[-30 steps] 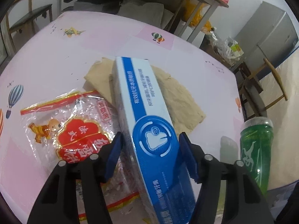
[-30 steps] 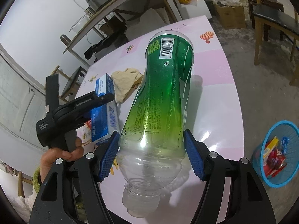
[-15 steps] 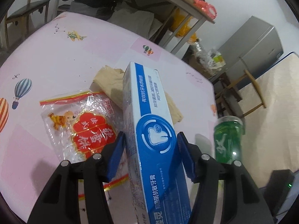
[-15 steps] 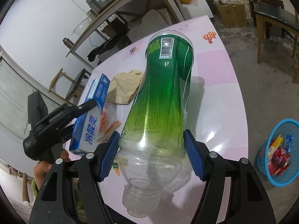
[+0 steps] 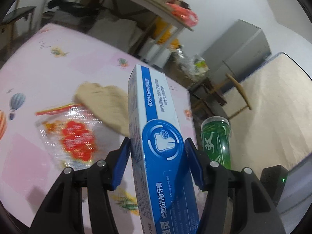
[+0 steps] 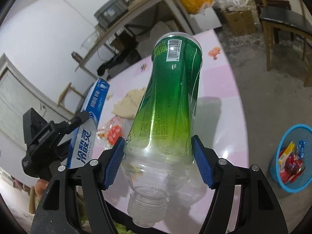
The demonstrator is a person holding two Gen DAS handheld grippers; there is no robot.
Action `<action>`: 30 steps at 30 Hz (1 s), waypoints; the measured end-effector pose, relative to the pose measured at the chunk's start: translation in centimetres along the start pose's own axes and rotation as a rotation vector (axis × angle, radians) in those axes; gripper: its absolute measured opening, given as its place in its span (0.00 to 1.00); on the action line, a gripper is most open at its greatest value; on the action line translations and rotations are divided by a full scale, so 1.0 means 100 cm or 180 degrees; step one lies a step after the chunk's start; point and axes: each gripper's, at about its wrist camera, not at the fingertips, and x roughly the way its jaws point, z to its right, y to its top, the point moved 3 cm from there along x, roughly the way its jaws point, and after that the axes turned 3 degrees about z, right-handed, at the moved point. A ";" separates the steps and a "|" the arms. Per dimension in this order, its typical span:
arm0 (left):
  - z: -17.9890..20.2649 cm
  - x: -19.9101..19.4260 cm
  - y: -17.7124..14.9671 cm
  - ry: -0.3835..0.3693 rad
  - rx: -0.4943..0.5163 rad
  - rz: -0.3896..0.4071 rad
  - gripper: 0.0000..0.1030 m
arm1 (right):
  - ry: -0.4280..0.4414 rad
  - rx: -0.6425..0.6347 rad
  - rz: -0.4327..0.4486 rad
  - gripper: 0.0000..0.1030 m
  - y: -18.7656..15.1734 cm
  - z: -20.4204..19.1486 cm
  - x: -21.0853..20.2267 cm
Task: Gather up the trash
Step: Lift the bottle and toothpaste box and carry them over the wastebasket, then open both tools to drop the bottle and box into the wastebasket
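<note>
Item 1: toothpaste box (image 5: 163,148). Long blue-and-white carton, clamped across its narrow width in the left claw (image 5: 157,161), about a third of the way up, far end pointing to 12 o'clock in the left wrist view. It is clear of the counter (image 5: 64,70). Judged light and stiff, but thin card: it would crush under a hard squeeze, and its glossy faces may slip. A hold nearer mid-length would curb swinging.

Item 2: green bottle (image 6: 171,105). Clear plastic, capless, apparently empty, held neck toward the camera in the right claw (image 6: 158,161), the pads pressing its lower shoulder. Judged very light, springy and slick; the ribbed shoulder is a fair seat for the pads.

Item 3: snack wrapper (image 5: 72,136). Crinkled film, lying flat on the counter at 9 o'clock of the box. Limp, best pinched at an edge.

Item 4: beige cloth (image 5: 103,103). Soft, touching the wrapper's far corner; whether it is trash I cannot tell.

Item 5: blue basket (image 6: 292,158). On the floor at 3 o'clock in the right wrist view, beyond the counter's rounded edge, partly filled. Open floor around it; a chair (image 6: 282,19) stands well apart at 1 o'clock.
</note>
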 end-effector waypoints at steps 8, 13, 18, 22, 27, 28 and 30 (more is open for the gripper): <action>0.117 0.045 -0.029 -0.0593 0.0578 -0.0430 0.53 | -0.0518 0.0537 0.0563 0.63 -0.016 0.086 -0.104; 0.189 0.102 -0.081 -0.0830 0.0930 -0.1005 0.54 | -0.0741 0.1265 0.0658 0.63 -0.063 0.171 -0.142; 0.229 0.172 -0.149 -0.0721 0.1149 -0.1628 0.54 | -0.0838 0.1966 0.0529 0.63 -0.110 0.248 -0.138; 0.254 0.220 -0.180 -0.0533 0.1252 -0.1781 0.55 | -0.0856 0.2194 0.0593 0.65 -0.120 0.285 -0.126; 0.267 0.262 -0.197 -0.0320 0.1288 -0.1815 0.73 | -0.0951 0.2400 0.0817 0.74 -0.126 0.340 -0.109; 0.263 0.264 -0.196 -0.0275 0.1242 -0.1807 0.73 | -0.0952 0.2427 0.0816 0.75 -0.129 0.348 -0.103; 0.251 0.258 -0.193 -0.0290 0.1168 -0.1793 0.74 | -0.1023 0.2461 0.0742 0.75 -0.137 0.359 -0.089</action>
